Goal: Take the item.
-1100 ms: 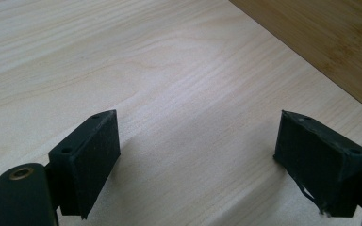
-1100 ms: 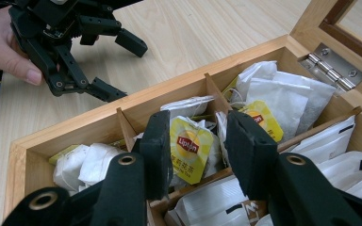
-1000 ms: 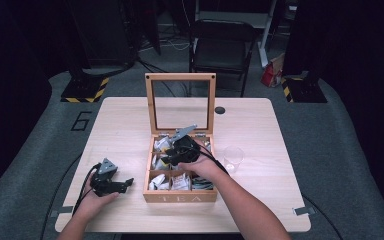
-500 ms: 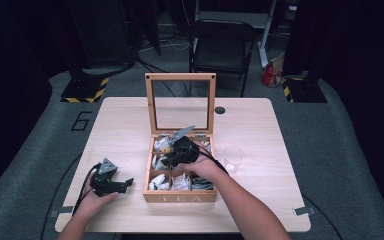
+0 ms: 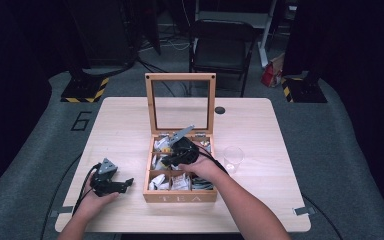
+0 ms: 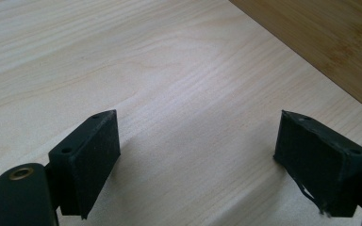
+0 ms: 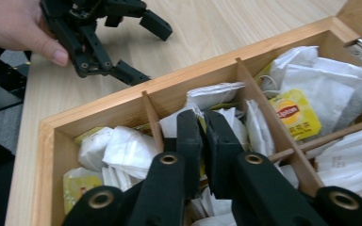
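Right tongs (image 7: pixel 202 141) just closed on a tea bag (image 7: pixel 194 117) upright in the tea box (image 5: pixel 180 197); left tongs (image 6: pixel 207 155) wide open, empty.

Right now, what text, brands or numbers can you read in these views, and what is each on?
"TEA": front wall of the open wooden compartment box.
"Lipton": yellow tea-bag tag in that box.
"6": grey floor mat left of the pale wooden table.
Print on the white paper tea-bag sachets: too small to read.

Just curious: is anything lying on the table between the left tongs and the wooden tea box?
No, just bare pale wooden tabletop between left tongs and open wooden tea box, seen in the high view.
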{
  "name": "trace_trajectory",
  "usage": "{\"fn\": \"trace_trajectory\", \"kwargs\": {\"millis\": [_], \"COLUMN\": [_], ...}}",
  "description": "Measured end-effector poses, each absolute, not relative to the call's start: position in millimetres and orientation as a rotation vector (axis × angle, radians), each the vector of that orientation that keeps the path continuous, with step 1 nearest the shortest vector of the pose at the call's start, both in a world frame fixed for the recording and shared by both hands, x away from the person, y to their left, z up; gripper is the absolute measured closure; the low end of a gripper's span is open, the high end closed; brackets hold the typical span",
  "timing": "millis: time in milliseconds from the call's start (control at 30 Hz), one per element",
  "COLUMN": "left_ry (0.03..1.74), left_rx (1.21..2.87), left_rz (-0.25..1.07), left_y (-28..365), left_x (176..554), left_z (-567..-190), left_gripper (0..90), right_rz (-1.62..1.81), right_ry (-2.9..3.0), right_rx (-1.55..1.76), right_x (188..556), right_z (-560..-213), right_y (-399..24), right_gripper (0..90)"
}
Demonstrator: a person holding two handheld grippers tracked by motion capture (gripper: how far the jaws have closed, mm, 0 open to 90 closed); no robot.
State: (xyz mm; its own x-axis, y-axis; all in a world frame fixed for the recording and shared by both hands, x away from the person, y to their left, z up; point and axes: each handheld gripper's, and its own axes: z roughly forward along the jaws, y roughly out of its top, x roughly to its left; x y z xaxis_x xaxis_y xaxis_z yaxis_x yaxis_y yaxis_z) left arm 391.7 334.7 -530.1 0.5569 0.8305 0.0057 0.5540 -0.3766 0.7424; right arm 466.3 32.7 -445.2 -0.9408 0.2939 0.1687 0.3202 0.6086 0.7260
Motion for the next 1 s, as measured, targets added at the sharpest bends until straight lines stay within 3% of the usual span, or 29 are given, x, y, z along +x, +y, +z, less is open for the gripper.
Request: {"fn": "trace_trajectory", "kwargs": {"millis": [1000], "left_ry": [1.112], "left_rx": [2.077], "left_rz": [0.496], "left_y": [334.2], "left_x": [391.5], "left_z": [-530.3], "left_gripper": [14.1], "right_rz": [-1.410], "right_ry": [-2.803], "right_rx": [-0.510], "right_x": [462.5], "right_z": [-404.0], "right_y": [22.4], "right_gripper": [88.5]}}
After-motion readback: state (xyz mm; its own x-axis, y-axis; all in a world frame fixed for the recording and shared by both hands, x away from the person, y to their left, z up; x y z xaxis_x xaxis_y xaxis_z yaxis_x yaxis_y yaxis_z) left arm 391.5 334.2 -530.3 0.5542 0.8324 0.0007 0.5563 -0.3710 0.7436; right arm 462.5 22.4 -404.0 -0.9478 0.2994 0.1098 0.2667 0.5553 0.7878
